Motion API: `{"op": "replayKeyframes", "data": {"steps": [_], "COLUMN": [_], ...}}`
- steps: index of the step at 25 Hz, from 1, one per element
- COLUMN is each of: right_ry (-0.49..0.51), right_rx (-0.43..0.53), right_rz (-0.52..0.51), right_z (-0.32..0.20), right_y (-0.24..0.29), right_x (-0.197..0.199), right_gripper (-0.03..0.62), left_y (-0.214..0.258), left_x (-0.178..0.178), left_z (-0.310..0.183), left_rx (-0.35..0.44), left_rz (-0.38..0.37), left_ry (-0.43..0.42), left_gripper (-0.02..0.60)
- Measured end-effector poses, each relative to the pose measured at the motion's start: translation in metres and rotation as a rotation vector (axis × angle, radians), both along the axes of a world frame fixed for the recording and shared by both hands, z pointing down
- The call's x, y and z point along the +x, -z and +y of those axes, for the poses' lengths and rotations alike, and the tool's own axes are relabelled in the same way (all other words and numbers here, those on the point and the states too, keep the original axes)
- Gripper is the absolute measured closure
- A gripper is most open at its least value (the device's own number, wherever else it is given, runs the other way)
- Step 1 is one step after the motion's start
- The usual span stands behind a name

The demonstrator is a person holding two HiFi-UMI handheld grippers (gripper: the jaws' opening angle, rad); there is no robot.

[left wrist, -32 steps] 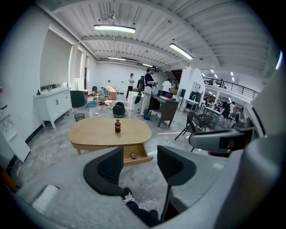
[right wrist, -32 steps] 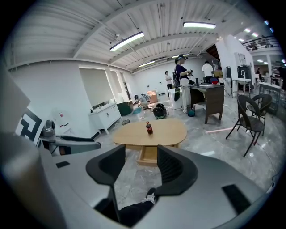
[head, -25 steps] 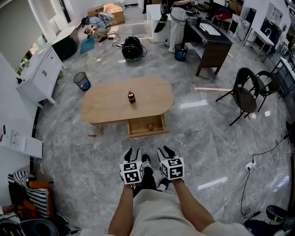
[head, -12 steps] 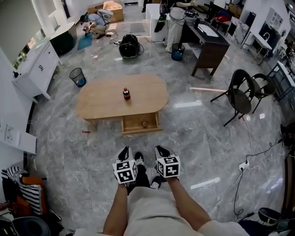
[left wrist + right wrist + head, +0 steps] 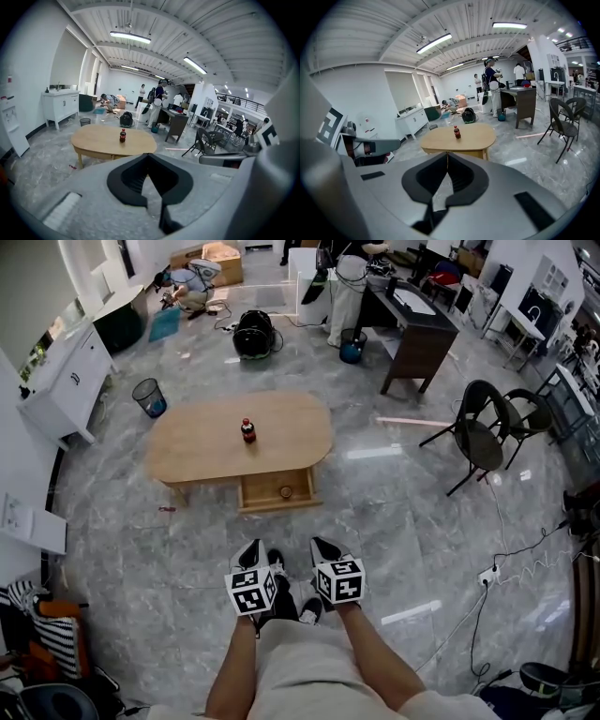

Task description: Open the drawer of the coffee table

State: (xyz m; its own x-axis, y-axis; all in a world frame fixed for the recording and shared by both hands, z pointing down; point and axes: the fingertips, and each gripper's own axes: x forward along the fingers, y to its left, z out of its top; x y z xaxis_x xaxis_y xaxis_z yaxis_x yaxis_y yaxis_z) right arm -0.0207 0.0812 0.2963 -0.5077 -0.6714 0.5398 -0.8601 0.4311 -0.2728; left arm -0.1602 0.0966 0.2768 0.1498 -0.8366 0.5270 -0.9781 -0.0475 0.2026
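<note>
The oval wooden coffee table (image 5: 202, 451) stands on the floor some way ahead of me. Its drawer (image 5: 275, 490) is pulled out toward me, with a small round thing (image 5: 286, 491) lying inside. A dark bottle with a red label (image 5: 247, 430) stands on the tabletop. My left gripper (image 5: 253, 551) and right gripper (image 5: 323, 549) hover side by side close to my body, well short of the table. Both are shut with nothing between the jaws. The table (image 5: 112, 140) and bottle (image 5: 122, 135) show beyond the left gripper (image 5: 148, 154); the right gripper (image 5: 447, 153) also faces the table (image 5: 459, 138).
A mesh waste bin (image 5: 150, 397) stands left of the table, a white cabinet (image 5: 56, 381) farther left. Two black chairs (image 5: 487, 432) are at the right, a dark desk (image 5: 417, 329) and a blue bucket (image 5: 352, 345) behind. Cables and a socket strip (image 5: 487, 573) lie at lower right. People work at the back.
The jaws of both grippers have closed from apart to shut. The hands have stayed in front of my body; the head view has shifted a little.
</note>
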Motion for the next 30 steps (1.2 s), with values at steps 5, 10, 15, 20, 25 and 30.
{"op": "replayKeyframes", "data": {"steps": [5, 10, 15, 20, 25, 30], "right_ry": [0.009, 0.020, 0.032, 0.032, 0.038, 0.040], "right_rx": [0.011, 0.013, 0.016, 0.010, 0.011, 0.012], "right_rz": [-0.002, 0.011, 0.035, 0.051, 0.066, 0.063], "right_z": [0.000, 0.001, 0.002, 0.007, 0.009, 0.003], "right_y": [-0.002, -0.001, 0.002, -0.004, -0.008, -0.010], "right_x": [-0.002, -0.005, -0.011, -0.010, -0.010, -0.014], "right_gripper": [0.579, 0.579, 0.579, 0.579, 0.579, 0.579], "left_y": [-0.006, -0.007, -0.009, -0.014, -0.017, -0.017], "left_x": [-0.002, -0.003, -0.005, -0.005, -0.005, -0.008], "left_z": [0.002, 0.002, 0.005, 0.009, 0.010, 0.006], "left_rx": [-0.007, -0.023, -0.050, -0.061, -0.066, -0.069], "left_rz": [-0.004, -0.035, -0.062, -0.069, -0.072, -0.071], "left_ry": [0.014, -0.004, -0.029, -0.043, -0.046, -0.043], "left_gripper": [0.571, 0.571, 0.571, 0.571, 0.571, 0.571]}}
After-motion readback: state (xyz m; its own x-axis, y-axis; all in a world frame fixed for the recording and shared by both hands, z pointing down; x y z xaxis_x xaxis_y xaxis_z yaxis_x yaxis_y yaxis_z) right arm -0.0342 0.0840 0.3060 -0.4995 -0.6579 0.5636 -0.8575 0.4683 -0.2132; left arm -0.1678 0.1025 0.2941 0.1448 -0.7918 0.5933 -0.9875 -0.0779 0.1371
